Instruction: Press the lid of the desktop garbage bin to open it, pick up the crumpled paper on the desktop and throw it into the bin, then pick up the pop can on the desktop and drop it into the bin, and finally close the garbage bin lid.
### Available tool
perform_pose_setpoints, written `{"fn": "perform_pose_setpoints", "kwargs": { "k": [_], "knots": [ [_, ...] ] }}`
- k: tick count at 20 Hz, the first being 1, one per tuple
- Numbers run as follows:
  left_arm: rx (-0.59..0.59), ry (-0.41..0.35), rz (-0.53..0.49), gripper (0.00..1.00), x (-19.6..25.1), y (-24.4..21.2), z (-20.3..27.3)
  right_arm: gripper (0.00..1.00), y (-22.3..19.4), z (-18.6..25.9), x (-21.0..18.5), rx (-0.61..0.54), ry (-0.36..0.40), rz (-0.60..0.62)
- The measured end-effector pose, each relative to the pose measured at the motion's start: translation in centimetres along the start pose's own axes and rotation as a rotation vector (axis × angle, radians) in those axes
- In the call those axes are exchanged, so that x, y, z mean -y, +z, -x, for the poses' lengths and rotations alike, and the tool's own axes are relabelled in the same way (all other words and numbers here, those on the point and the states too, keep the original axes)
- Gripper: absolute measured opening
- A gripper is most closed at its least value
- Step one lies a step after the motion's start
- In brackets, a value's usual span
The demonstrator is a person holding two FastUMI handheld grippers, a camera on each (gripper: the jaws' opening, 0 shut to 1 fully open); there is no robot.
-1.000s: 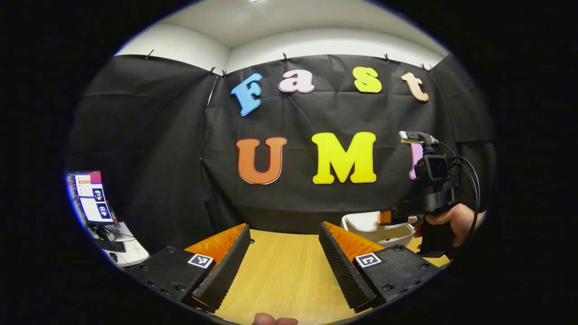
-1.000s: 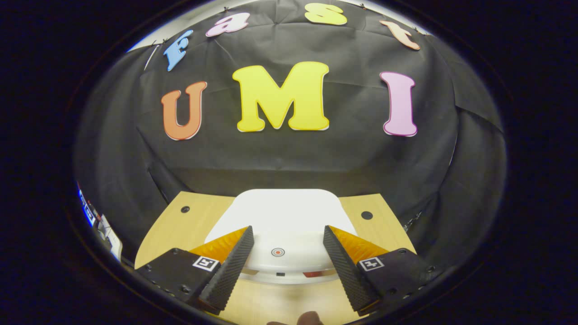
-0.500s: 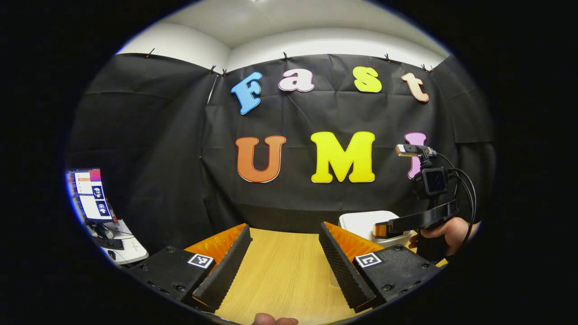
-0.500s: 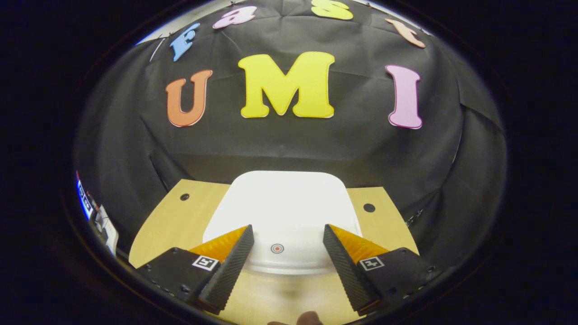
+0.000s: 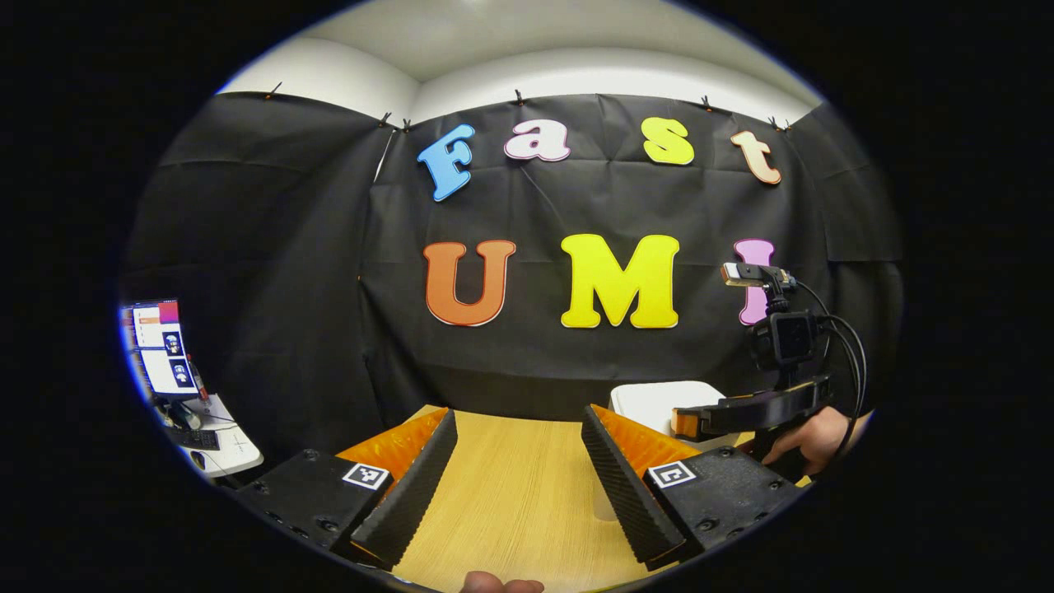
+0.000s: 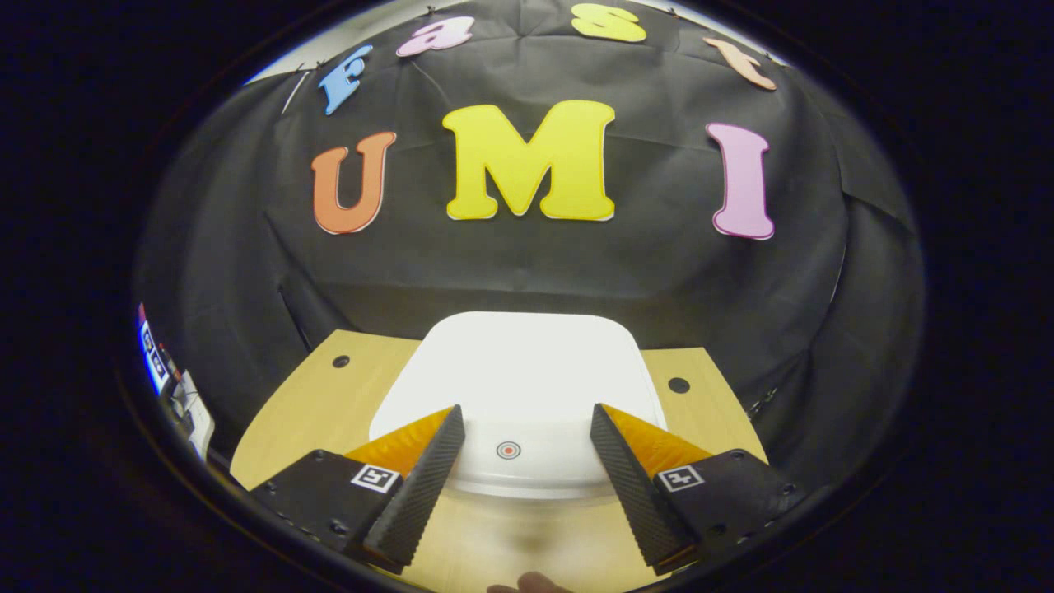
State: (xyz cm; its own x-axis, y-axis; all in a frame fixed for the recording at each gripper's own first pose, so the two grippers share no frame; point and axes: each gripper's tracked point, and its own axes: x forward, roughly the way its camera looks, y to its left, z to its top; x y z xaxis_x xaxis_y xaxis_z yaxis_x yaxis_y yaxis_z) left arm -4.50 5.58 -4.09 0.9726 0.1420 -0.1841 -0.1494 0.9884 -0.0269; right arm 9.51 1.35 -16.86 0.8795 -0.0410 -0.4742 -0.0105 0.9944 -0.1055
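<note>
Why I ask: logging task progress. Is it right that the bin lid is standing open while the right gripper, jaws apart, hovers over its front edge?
Not quite. The bin lid lies flat and shut, as the right gripper view shows. The right gripper does hover over its front edge, jaws apart.

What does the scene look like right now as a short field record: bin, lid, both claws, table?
bin: white plastic desktop garbage bin, on the table's far part near the cloth wall
lid: down, flat; small red ring mark near its front edge
right claw: open, empty, over the lid's front, fingers either side of the mark
left claw: open, empty, above bare table
table: light wooden tabletop
paper, can: cannot tell
</note>
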Motion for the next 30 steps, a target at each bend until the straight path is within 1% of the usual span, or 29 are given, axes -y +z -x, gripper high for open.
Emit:
{"fn": "perform_pose_setpoints", "kwargs": {
  "k": [3, 4, 5, 6, 8, 9, 12, 13, 15, 17, 19, 22, 23, 24, 26, 28, 30],
  "knots": [
    [0.002, -0.014, 0.001, 0.98, 0.6, 0.3, 0.1, 0.99, -0.6, -0.1, -0.2, 0.059, -0.019, -0.007],
    [0.003, -0.018, -0.003, 0.98, 0.7, 0.3, 0.0, 0.99, -1.2, -0.2, -0.1, 0.056, -0.018, -0.029],
    [0.004, -0.022, -0.004, 0.98, 1.0, 0.4, -0.2, 1.00, -0.9, -0.2, -0.3, 0.085, -0.017, -0.031],
    [0.005, -0.027, -0.002, 0.98, 1.1, 0.5, -0.1, 0.99, -1.2, -0.1, -0.2, 0.094, -0.015, -0.011],
    [0.011, -0.039, 0.004, 0.98, 1.5, 0.7, -0.2, 0.99, -0.8, -0.2, -0.2, 0.120, -0.005, -0.013],
    [0.013, -0.047, 0.006, 0.98, 1.8, 1.0, -0.4, 0.99, -0.2, -0.1, -0.2, 0.149, 0.001, -0.013],
    [0.022, -0.073, -0.007, 0.98, 2.5, 1.5, -1.0, 0.96, 0.9, 0.8, -0.4, 0.153, 0.044, 0.003],
    [0.023, -0.082, -0.011, 0.98, 2.7, 1.7, -1.5, 0.94, 2.0, 1.6, -0.1, 0.186, 0.053, -0.007],
    [0.036, -0.099, -0.016, 0.98, 3.4, 2.4, -2.2, 0.94, 4.4, 3.3, 1.0, 0.280, 0.046, -0.014],
    [0.048, -0.135, -0.005, 0.98, 4.7, 3.5, -3.1, 0.94, 5.4, 5.0, 1.8, 0.317, 0.057, -0.009],
    [0.066, -0.166, 0.002, 0.98, 5.7, 4.7, -4.1, 0.94, 5.8, 6.4, 3.8, 0.312, 0.033, -0.009],
    [0.114, -0.180, -0.023, 0.98, 6.9, 7.0, -5.5, 0.97, 7.0, 8.4, 7.9, 0.332, -0.060, -0.045],
    [0.124, -0.195, -0.029, 0.98, 7.6, 7.5, -6.0, 0.98, 7.4, 9.3, 8.6, 0.350, -0.073, -0.076],
    [0.131, -0.214, -0.032, 0.98, 8.5, 7.8, -6.4, 0.95, 7.8, 10.1, 9.3, 0.370, -0.076, -0.101],
    [0.138, -0.243, -0.037, 0.98, 10.0, 8.2, -6.8, 0.95, 8.5, 11.0, 10.8, 0.407, -0.097, -0.114],
    [0.141, -0.246, -0.034, 0.98, 11.0, 8.4, -7.0, 0.95, 9.5, 12.0, 11.7, 0.430, -0.116, -0.120],
    [0.144, -0.228, -0.027, 0.98, 11.6, 8.5, -7.5, 0.95, 10.8, 13.5, 12.9, 0.488, -0.149, -0.134]
  ]
}}
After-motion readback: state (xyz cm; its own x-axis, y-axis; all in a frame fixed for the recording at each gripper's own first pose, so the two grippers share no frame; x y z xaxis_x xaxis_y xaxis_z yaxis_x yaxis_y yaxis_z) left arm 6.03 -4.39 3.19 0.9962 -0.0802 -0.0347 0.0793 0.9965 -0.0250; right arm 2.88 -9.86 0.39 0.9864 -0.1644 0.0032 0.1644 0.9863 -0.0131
